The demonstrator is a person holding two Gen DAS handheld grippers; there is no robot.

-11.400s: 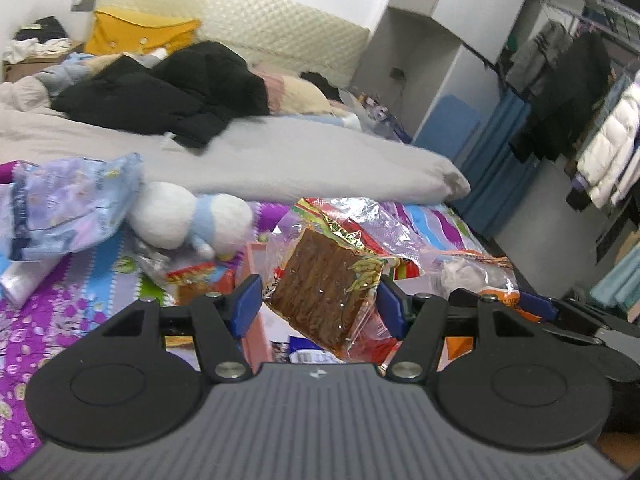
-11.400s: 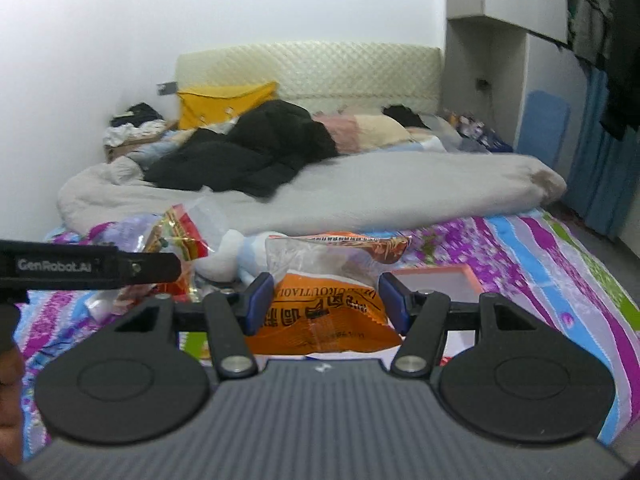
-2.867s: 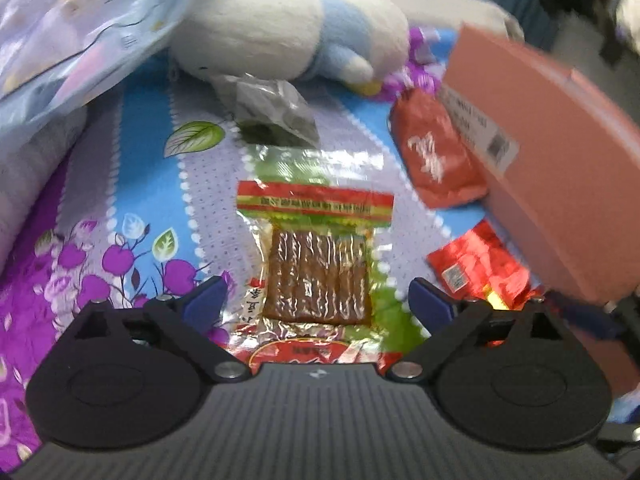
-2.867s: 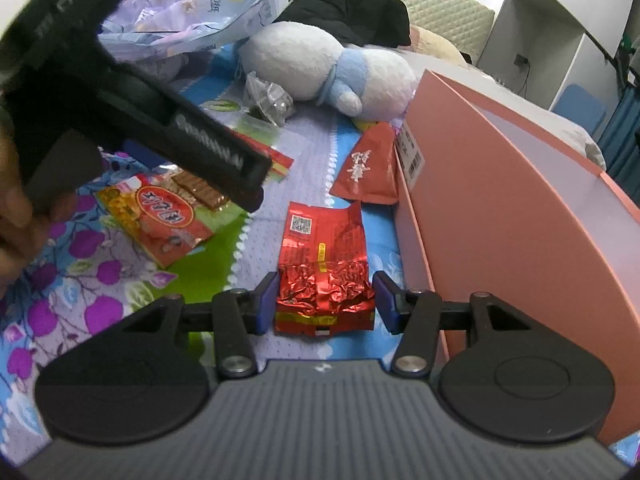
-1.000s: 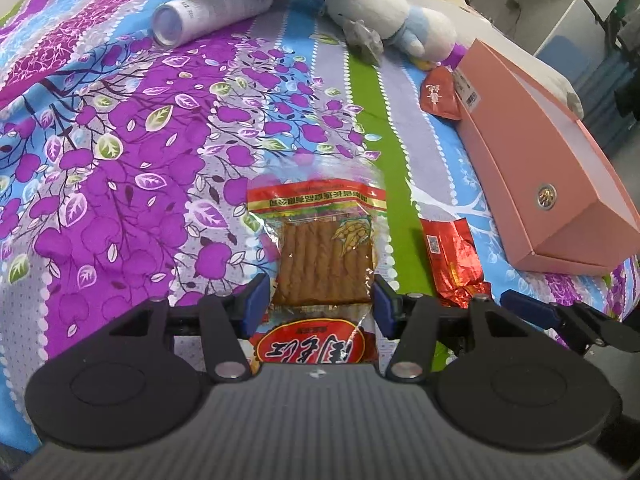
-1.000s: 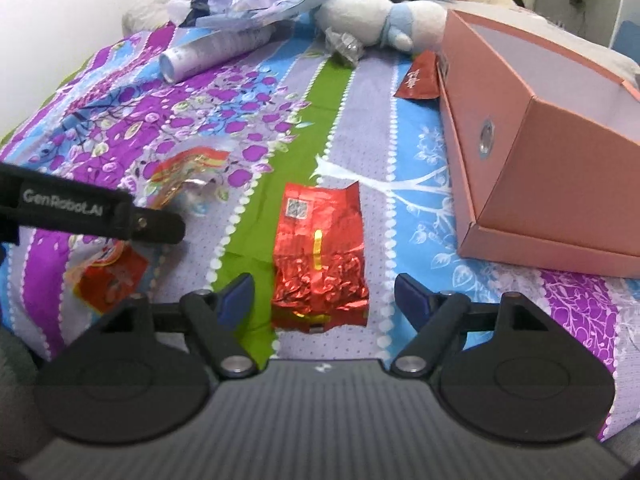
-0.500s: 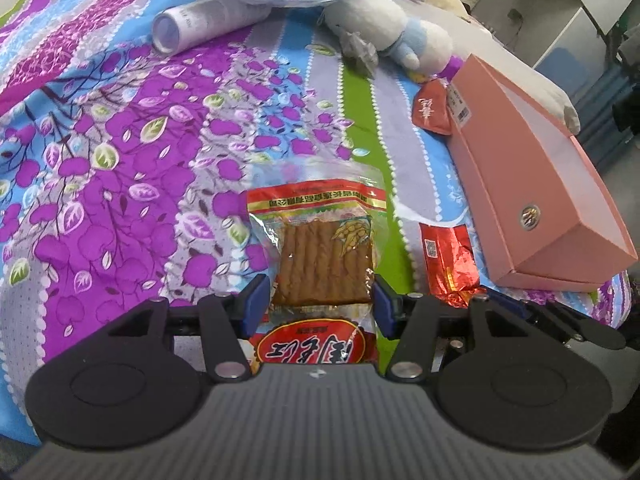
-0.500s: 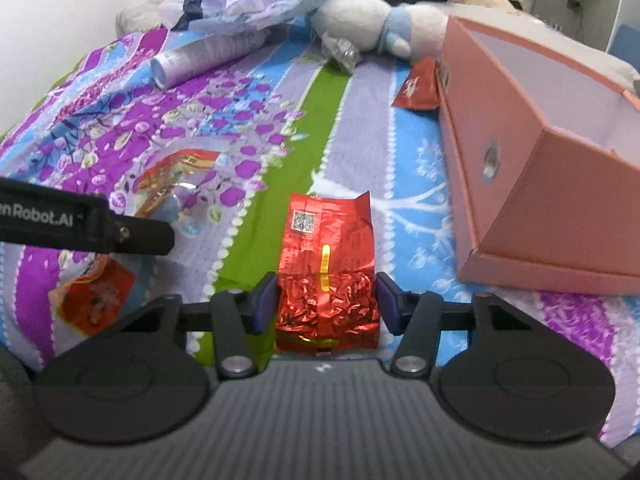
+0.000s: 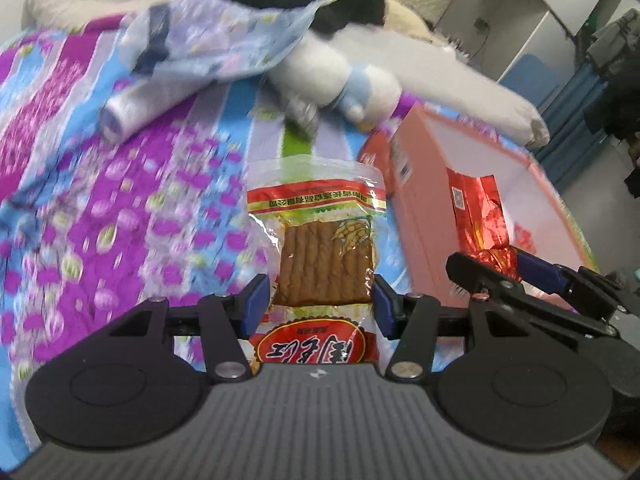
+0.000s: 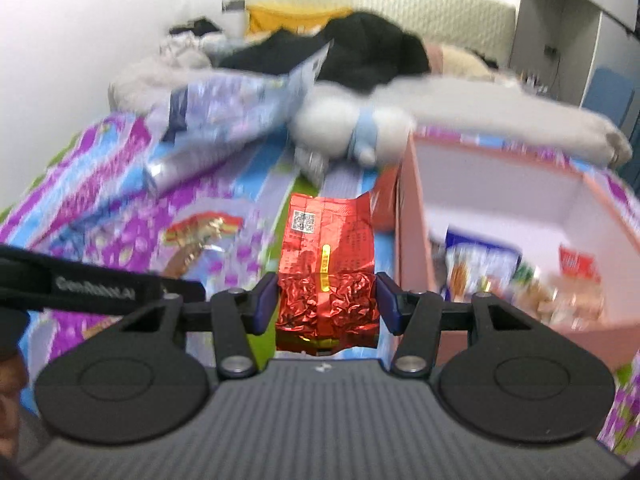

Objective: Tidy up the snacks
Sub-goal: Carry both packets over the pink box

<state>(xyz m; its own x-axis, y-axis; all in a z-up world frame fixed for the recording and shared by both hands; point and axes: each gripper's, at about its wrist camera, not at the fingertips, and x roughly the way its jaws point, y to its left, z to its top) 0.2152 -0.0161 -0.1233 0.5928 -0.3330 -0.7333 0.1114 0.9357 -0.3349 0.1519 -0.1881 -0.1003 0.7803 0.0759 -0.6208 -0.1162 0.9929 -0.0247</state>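
Observation:
My left gripper is shut on a clear snack bag of brown sticks, held up above the flowered bedspread. In the right wrist view my right gripper is shut on a red foil packet, also lifted off the bed. That packet and the right gripper show at the right of the left wrist view, in front of the open pink box. The pink box holds several snack packs.
A white and blue plush toy, a crumpled foil wrapper, a red pouch, a rolled tube and a pale printed bag lie further up the bed. Grey duvet and dark clothes lie behind.
Both grippers have risen off the bedspread with their packets. The right gripper closed on the red foil packet, which lay loose a second ago. The box's inside has come into view.

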